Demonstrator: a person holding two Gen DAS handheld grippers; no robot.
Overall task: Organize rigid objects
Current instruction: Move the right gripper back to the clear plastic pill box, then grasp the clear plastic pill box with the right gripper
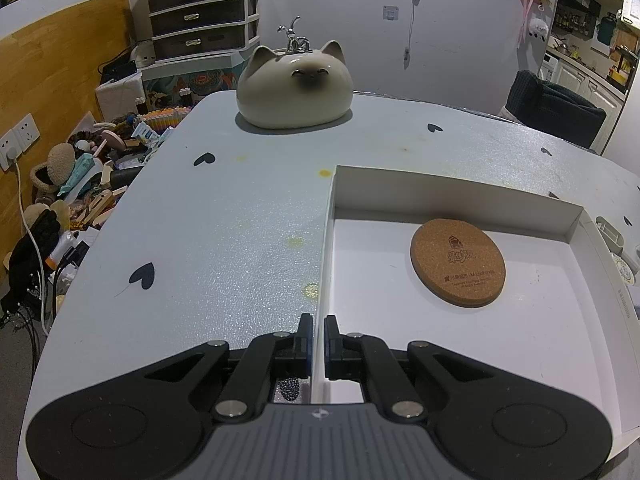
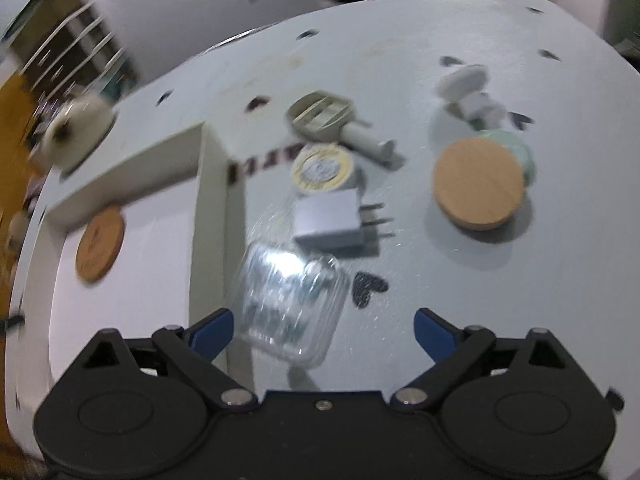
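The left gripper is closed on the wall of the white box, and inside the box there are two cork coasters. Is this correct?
Not quite. The left gripper is closed on the wall of the white box, but the box holds only one cork coaster, as the left wrist view shows.

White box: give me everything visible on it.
The white box is a shallow, open-topped rectangular tray, apparently cardboard, with low upright walls and a flat white floor. It sits flat on the pale table. Inside lies one round cork coaster, flat on the floor near the far wall. The left gripper is shut on the box's left wall near the front. Dark lettering marks the outside of its right wall, too blurred to read.
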